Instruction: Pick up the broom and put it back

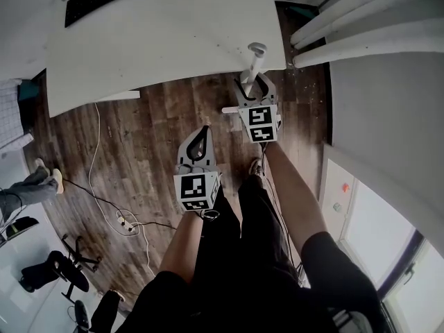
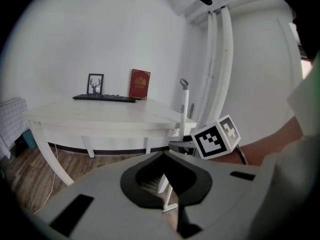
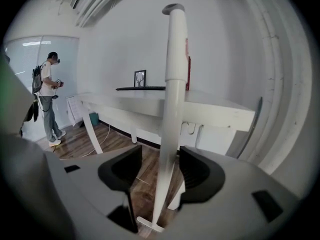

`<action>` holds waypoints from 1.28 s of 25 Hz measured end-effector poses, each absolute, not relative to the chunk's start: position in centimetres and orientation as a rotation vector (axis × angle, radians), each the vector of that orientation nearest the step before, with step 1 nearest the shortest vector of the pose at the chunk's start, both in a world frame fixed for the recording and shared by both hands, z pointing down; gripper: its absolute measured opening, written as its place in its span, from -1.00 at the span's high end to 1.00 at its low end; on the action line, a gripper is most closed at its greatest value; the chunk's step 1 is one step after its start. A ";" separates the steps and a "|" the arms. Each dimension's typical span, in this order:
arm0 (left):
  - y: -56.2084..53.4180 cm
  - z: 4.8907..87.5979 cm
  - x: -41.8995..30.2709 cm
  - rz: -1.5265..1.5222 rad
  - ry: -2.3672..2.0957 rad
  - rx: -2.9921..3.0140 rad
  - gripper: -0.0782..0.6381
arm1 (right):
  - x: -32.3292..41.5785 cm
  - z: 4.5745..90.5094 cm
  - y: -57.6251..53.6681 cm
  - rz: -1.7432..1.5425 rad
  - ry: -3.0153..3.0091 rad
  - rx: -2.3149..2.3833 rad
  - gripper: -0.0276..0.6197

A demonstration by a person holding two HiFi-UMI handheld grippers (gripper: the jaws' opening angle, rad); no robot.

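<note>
Broom stands upright on the floor just off the table's near right corner, its handle between the right gripper's fingers. Those look spread: I see floor between the handle and one pad, so no pinch yet. Left gripper fingers are pressed together, empty. I judge the pick-up barely begun; lifting and putting back are both left.

Left claw pinched together, right claw parted, bare forearms outstretched.

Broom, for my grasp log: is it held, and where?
Not held: the broom shaft stands between open jaws of the right hand-held gripper; left hand-held gripper shut, empty.
</note>
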State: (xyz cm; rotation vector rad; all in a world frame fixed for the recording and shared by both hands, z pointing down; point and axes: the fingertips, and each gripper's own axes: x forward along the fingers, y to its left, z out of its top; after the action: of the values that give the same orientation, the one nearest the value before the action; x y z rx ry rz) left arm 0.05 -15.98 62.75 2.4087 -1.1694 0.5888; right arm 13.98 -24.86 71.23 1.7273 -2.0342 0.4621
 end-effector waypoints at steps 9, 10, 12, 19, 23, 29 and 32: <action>-15.0 61.5 1.2 0.564 -1.170 2.441 0.78 | 15.8 68.9 -17.9 0.578 -1.964 1.858 0.12; -14.8 61.3 1.5 0.562 -1.169 2.445 0.78 | 16.2 68.3 -16.8 0.586 -1.956 1.880 0.12; -14.1 60.8 2.2 0.553 -1.171 2.453 0.78 | 16.9 66.8 -14.8 0.588 -1.952 1.911 0.12; -10.4 56.3 5.5 0.483 -1.176 2.521 0.78 | 18.0 57.8 -9.4 0.365 -2.021 1.905 0.84; -8.2 52.9 7.2 0.441 -1.188 2.572 0.78 | 19.1 53.2 -7.1 0.307 -2.070 1.910 0.85; -4.3 49.0 8.7 0.384 -1.259 2.577 0.78 | 19.6 47.7 -2.3 0.208 -2.151 1.901 0.85; -2.5 47.0 9.2 0.367 -1.276 2.588 0.78 | 19.1 45.5 -0.3 0.209 -2.185 1.907 0.85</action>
State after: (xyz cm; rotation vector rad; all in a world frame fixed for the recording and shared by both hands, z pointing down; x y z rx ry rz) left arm 9.20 -2.50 47.01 2.5883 -1.2755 0.3666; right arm 19.10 -0.30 45.52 1.9073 -2.1851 0.2092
